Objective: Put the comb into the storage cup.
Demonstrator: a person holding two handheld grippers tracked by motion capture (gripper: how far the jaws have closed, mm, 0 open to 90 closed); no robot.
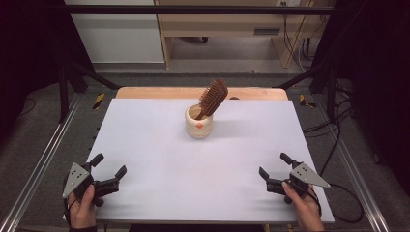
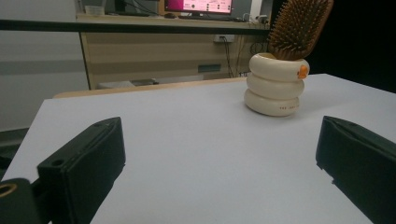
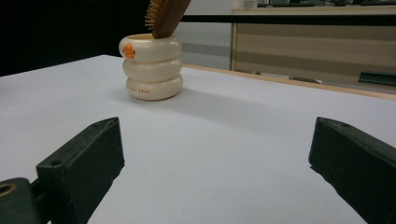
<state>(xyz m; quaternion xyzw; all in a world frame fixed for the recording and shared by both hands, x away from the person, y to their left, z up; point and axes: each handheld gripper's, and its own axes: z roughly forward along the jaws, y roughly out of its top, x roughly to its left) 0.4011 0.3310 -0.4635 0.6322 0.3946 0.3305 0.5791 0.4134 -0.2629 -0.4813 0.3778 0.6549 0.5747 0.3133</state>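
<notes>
Left gripper [image 1: 107,169] lower left of the high view, right gripper [image 1: 271,170] lower right; both spread, empty. Brush [image 1: 213,98] stands tilted in cup [image 1: 198,123] at upper centre.

Left gripper view: cup [image 2: 277,85] upper right, brush [image 2: 299,28] leaning.

Right gripper view: cup [image 3: 152,67] upper left. Risk, as I judge it: pulling the brush [image 3: 166,17] sideways levers the cup over.

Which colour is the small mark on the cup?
Orange, on the cream cup; the right gripper view shows it best.
</notes>
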